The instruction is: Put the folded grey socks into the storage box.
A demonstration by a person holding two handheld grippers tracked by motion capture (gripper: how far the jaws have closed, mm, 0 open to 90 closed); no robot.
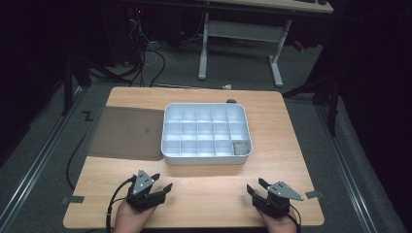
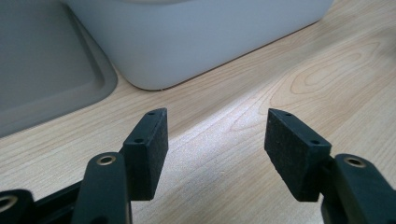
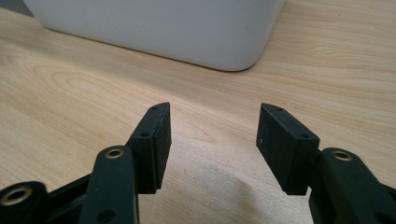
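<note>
White plastic is what I face: the compartment box (image 1: 207,132) sits mid-table, its grid of small cells bare except for one grey lump (image 1: 239,148) in the cell at its near right corner. That lump is the thing I take to be in hand, and it lies well apart from both of my claws. My left gripper (image 1: 159,184) rests near the table's front edge, short of the box's near left corner, jaws spread with nothing between them; in the left gripper view the box wall (image 2: 201,37) rises just ahead. My right gripper (image 1: 257,188) rests short of the box's near right corner, likewise spread and holding nothing, the rounded corner (image 3: 233,51) straight before it. I judge I hold them low and apart like this so either can go forward to the box without crossing the other. Touching the box's left side lies a flat grey lid (image 1: 127,132). Pale wood-grain table (image 1: 204,194) carries it all; beyond the box the room is dark, with a white-legged desk (image 1: 240,34) and loose cables (image 1: 145,53) on grey floor.
</note>
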